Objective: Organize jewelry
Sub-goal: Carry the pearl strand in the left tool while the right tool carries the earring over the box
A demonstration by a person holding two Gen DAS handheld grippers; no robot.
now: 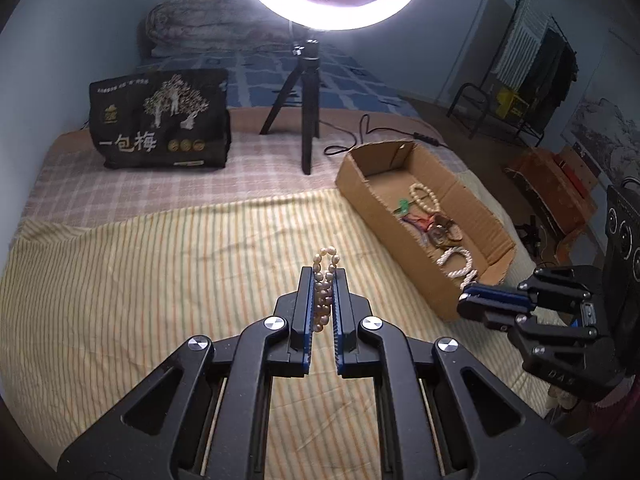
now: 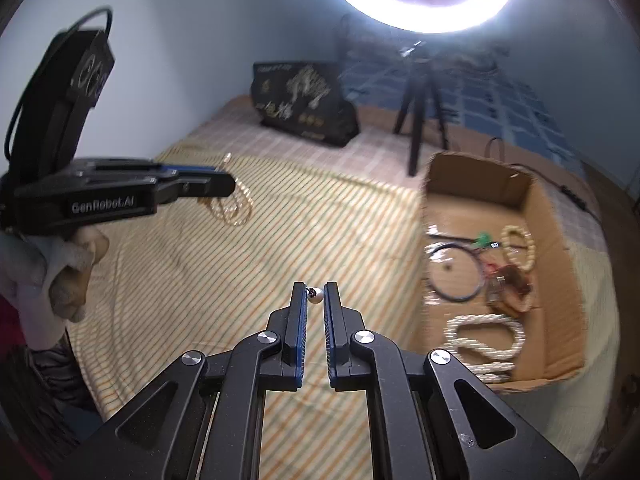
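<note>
Left wrist: left hand-held gripper [image 1: 323,280] angled down, clamping pearl bracelet [image 1: 325,288]; right hand-held gripper [image 2: 316,294] pinching small pearl [image 2: 315,296].

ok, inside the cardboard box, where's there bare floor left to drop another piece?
The far end of the cardboard box is bare, between the back wall and the beaded bracelet. The near half is crowded: black hoop, brown piece and white bead strand fill it. Outside, the striped sheet left of the box is open.

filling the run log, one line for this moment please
left gripper shut on pearl bracelet | right gripper shut on pearl earring | cardboard box holds jewelry
</note>
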